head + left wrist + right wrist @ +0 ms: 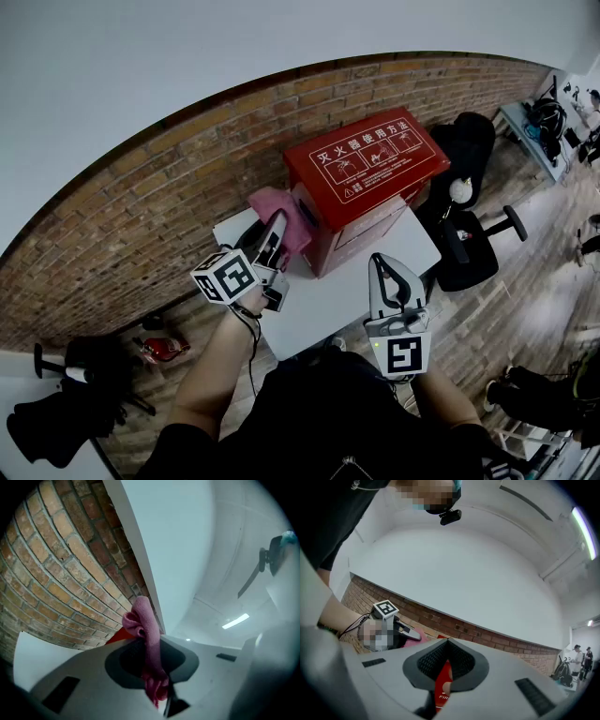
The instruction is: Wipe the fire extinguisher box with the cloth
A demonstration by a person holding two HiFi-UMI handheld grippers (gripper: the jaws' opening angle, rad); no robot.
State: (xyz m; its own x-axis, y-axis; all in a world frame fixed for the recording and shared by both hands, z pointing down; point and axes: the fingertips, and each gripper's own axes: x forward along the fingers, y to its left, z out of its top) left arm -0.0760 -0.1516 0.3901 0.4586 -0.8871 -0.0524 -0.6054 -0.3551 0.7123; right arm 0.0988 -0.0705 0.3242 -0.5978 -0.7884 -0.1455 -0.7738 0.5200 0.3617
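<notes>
Clutching pink cloth [149, 632], left gripper [278, 225] beside red box [367, 161] lettered 灭火器使用方法.

Pink cloth [270, 202], red box [366, 155], white table [328, 300]

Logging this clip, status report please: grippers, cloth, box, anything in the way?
Left gripper shut on pink cloth, beside the red fire extinguisher box. Right gripper shut, empty, clear of the box. Nothing blocking the box.
</notes>
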